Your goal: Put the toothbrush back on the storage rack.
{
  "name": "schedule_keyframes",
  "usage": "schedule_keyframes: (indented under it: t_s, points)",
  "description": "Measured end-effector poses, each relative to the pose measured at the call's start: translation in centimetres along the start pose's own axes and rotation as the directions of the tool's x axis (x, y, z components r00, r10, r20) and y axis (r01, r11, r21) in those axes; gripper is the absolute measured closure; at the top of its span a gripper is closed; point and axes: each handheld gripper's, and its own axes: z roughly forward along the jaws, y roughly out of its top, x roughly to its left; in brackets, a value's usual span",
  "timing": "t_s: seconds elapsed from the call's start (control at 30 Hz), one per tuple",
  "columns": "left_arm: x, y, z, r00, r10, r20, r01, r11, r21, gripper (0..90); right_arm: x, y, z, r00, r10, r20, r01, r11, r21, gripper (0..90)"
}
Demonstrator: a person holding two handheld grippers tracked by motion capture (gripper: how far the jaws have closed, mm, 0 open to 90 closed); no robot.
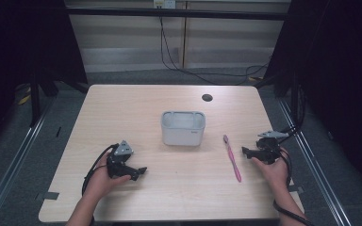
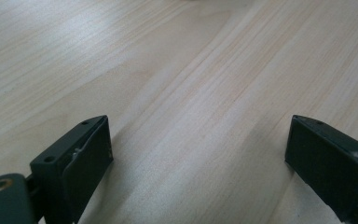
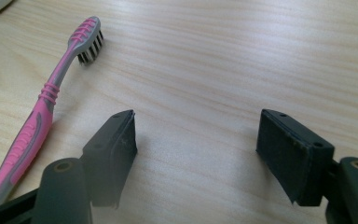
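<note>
1. Tabletop [image 1: 122, 108] of pale wood carries everything here.
2. The left hand-held gripper [image 1: 142, 170] rests low at the near left, jaws spread wide with bare wood between them.
3. A grey bin [image 1: 183, 128] stands in the middle (upright, mouth up).
4. A pink toothbrush [image 1: 232, 157] lies flat to the bin's right, bristle end pointing away from the person.
5. The right hand-held gripper [image 1: 244, 151] sits just beside the toothbrush, jaws wide apart, nothing between them.
</note>
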Motion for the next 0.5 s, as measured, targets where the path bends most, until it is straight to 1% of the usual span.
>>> schedule_keyframes:
  t_s: [0.1, 0.13, 0.17, 0.23, 0.37, 0.4, 0.47, 0.5]
  points:
    - [0.0, 0.0, 0.0, 1.0, 0.0, 0.0, 0.0, 1.0, 0.0, 6.8, 0.0, 0.6, 0.0, 0.9999, 0.012, -0.004, -0.012, 0.999, 0.039, 31.0]
    - [0.0, 0.0, 0.0, 1.0, 0.0, 0.0, 0.0, 1.0, 0.0, 6.8, 0.0, 0.7, -0.1, 0.9997, 0.023, -0.007, -0.022, 0.998, 0.051, 31.3]
    - [0.0, 0.0, 0.0, 1.0, 0.0, 0.001, 0.0, 1.0, 0.0, 6.8, 0.0, 0.9, -0.1, 0.999, 0.044, -0.01, -0.044, 0.997, 0.065, 31.5]
    - [0.0, 0.0, 0.0, 1.0, 0.0, 0.0, 0.0, 1.0, 0.0, 6.8, 0.1, 1.2, -0.1, 0.9981, 0.06, -0.012, -0.058, 0.994, 0.089, 32.1]
    - [0.0, 0.0, 0.0, 1.0, 0.0, 0.0, 0.0, 1.0, 0.0, 6.8, 0.1, 1.8, -0.2, 0.998, 0.059, -0.025, -0.056, 0.993, 0.103, 32.4]
    - [0.0, 0.0, 0.0, 1.0, 0.0, 0.0, 0.0, 1.0, 0.0, 6.9, 0.2, 2.1, -0.3, 0.9973, 0.069, -0.027, -0.065, 0.992, 0.109, 32.5]
    - [0.0, 0.0, 0.0, 1.0, 0.0, 0.0, 0.0, 1.0, 0.0, 6.8, 0.3, 2.6, -0.4, 0.9975, 0.061, -0.037, -0.056, 0.991, 0.12, 32.9]
    - [0.0, 0.0, 0.0, 1.0, 0.001, 0.001, -0.001, 1.0, 0.001, 6.8, 0.4, 2.8, -0.5, 0.9975, 0.062, -0.035, -0.057, 0.99, 0.126, 33.1]
